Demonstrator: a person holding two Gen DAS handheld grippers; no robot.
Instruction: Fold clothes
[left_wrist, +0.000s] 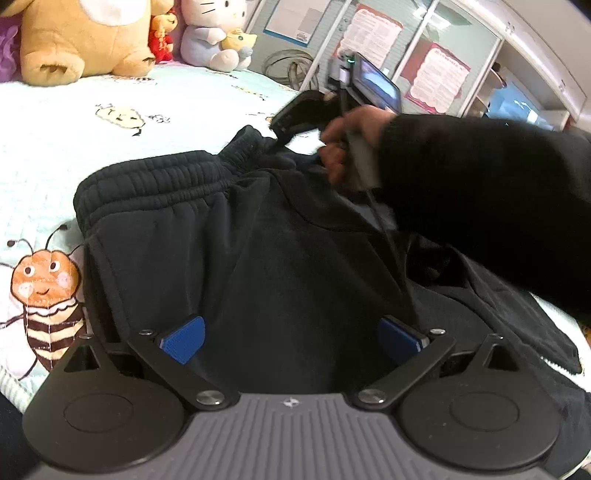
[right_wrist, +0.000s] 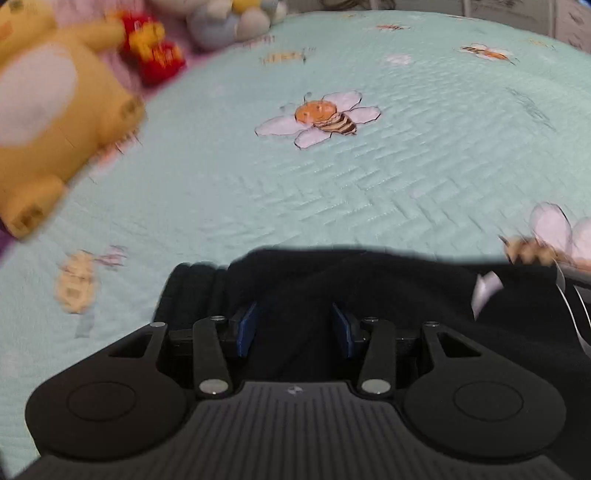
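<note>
Your left tool (left_wrist: 291, 338) sits wide apart, blue pads (left_wrist: 183, 339) either side of the black fleece sweatpants (left_wrist: 221, 251) w/ ribbed elastic waistband, fabric between them but neither pad visibly pressing it. Right tool (right_wrist: 294, 328) is about half open, its blue pads (right_wrist: 246, 328) flanking a bunched black fold near the waistband; pads don't look clamped on the cloth, so nothing gripped there. In the left wrist view your right tool appears at the far side, tip at the waistband's far right end, w/ your hand (left_wrist: 351, 142) and black sleeve (left_wrist: 480, 192) behind it.

Sweatpants lie on the bed, on a pale mint quilted bedspread (right_wrist: 332, 192) w/ embroidered bees & white flowers, waistband toward the far left, rest of the garment heaped near and right. Far left on the bed: yellow plush bear (left_wrist: 85, 37), small red plush doll (left_wrist: 162, 37), white cat plush in blue (left_wrist: 214, 37). Right wrist view is motion-blurred, so finer detail can't be told.
</note>
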